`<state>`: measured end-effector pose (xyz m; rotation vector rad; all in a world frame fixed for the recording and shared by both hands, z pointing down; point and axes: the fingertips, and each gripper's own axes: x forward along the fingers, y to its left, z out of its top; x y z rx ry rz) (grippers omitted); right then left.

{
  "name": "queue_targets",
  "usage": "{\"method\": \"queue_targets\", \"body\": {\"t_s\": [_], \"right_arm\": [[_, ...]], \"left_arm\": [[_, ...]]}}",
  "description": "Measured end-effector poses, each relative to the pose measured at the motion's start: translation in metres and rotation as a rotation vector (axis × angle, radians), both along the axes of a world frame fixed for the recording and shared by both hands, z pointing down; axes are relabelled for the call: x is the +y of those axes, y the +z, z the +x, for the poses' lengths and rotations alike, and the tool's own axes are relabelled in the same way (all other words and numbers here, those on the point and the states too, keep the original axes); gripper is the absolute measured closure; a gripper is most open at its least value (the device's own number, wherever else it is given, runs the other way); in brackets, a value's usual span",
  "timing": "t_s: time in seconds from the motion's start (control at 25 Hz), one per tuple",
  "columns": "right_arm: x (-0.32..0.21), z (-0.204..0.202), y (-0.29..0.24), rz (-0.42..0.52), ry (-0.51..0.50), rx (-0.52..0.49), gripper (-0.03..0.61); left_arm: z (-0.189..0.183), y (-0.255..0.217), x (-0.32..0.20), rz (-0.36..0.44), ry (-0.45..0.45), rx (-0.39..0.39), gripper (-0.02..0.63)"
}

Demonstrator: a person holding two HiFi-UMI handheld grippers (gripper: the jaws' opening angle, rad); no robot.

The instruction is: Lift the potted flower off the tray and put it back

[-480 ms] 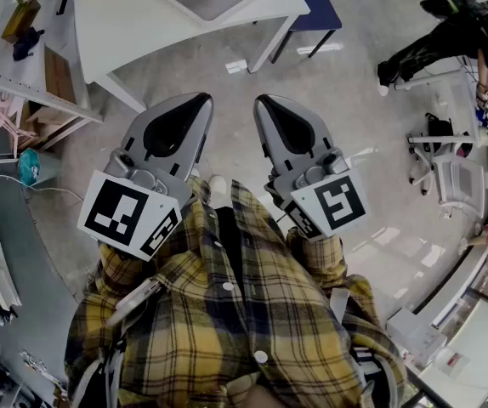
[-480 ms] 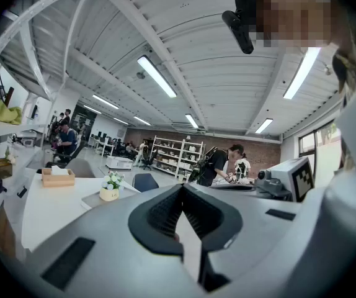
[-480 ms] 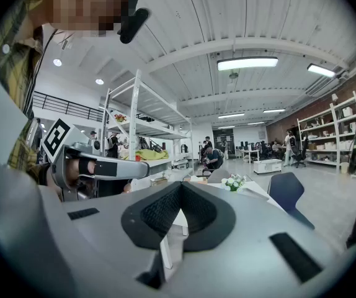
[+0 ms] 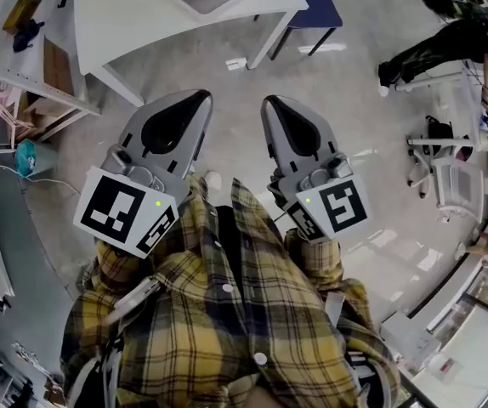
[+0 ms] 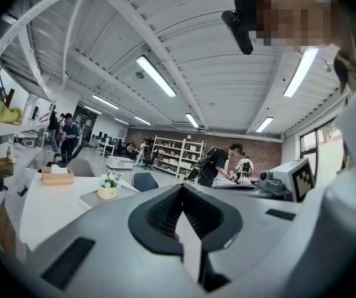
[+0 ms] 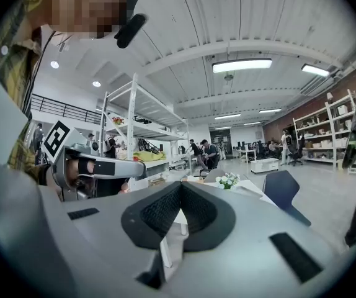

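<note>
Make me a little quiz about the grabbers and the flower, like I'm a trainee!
1. True or false: the left gripper holds the flower.
2. What does the flower stand on? A the floor, B the tray, C a chair.
3. Fill in: the right gripper's jaws are ____.
Key: 1 false; 2 B; 3 shut.
</note>
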<state>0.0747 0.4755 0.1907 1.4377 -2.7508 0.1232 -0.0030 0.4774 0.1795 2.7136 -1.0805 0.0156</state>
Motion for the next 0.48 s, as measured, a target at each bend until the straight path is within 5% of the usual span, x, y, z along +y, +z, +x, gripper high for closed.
{"method": "queue_targets", "body": {"t_s": [0.48], "right_arm": [[0.011,0.022,0.014,-0.032,-0.028,-0.008,0.580]], "left_arm": [[0.005,0.010,0.010,-0.013,-0.060,-0.002,0.606]]}}
